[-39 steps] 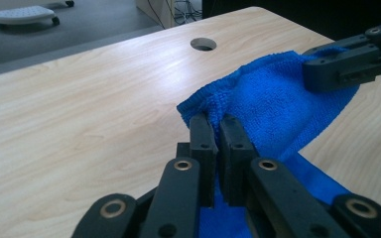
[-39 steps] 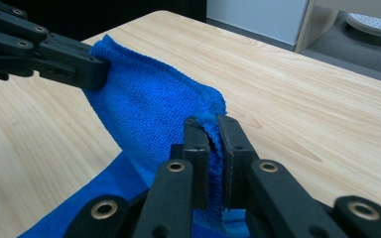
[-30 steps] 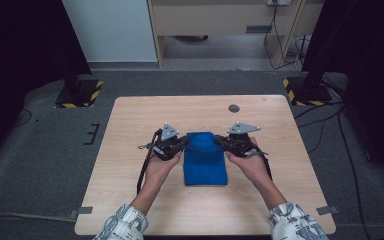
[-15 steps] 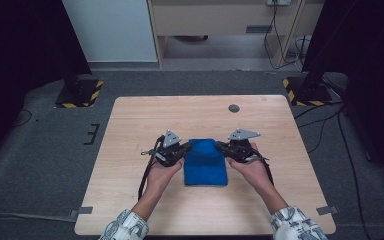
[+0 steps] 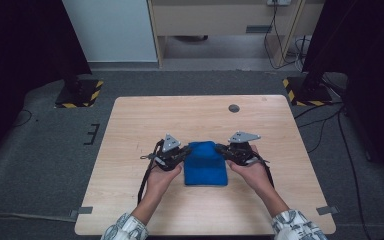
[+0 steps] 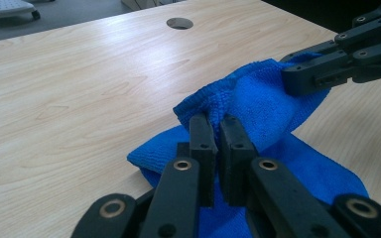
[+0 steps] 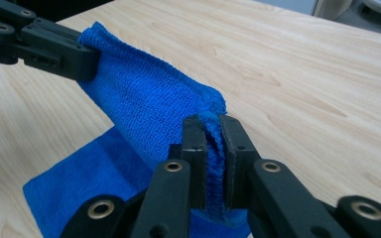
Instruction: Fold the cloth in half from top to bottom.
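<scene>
Blue cloth (image 5: 206, 163), pinched at its far corners by the closed left gripper (image 5: 180, 154) and right gripper (image 5: 226, 150), has been drawn nearer mid-table (image 5: 190, 115), so a fold seems underway.

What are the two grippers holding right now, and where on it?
Both hold the blue cloth: left gripper and right gripper each pinch a far corner, lifting that edge.

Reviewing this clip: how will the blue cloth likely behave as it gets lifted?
Probably floppy: the blue cloth sags between the left gripper and the right gripper. Likely light, since pinched corners carry it. Its fuzzy weave should resist slipping.
</scene>
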Motion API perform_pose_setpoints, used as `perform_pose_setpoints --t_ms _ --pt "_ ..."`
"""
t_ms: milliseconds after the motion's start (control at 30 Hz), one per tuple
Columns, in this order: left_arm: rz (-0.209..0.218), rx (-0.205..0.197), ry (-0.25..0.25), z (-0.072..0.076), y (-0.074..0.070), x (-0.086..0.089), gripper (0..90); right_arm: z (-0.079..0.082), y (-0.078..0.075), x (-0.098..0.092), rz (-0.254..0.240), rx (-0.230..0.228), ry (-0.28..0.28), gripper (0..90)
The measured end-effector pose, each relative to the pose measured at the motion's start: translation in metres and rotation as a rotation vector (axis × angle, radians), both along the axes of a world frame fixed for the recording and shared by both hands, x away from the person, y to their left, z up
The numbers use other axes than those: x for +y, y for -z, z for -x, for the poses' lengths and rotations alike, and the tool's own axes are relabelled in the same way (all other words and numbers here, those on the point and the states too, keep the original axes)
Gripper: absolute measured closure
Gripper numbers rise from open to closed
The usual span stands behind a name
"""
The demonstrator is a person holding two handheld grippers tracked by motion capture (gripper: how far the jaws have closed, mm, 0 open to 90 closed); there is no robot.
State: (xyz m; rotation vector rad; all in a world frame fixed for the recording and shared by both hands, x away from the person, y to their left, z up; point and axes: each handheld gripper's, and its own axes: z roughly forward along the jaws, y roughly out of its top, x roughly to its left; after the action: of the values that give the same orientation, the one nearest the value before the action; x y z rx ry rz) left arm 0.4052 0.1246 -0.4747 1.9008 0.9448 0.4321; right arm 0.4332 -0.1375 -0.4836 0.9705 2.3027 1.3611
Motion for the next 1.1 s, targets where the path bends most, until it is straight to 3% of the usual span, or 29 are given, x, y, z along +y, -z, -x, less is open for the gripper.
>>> perform_pose_setpoints --t_ms 700,1100 --pt "-0.002 0.033 0.003 0.005 0.017 0.002 83.3 0.006 0.012 0.002 0.019 0.019 -0.011 80.4" --pt "-0.006 0.031 0.004 0.007 0.02 0.002 81.5 0.007 0.01 0.002 0.012 0.018 -0.016 80.5"
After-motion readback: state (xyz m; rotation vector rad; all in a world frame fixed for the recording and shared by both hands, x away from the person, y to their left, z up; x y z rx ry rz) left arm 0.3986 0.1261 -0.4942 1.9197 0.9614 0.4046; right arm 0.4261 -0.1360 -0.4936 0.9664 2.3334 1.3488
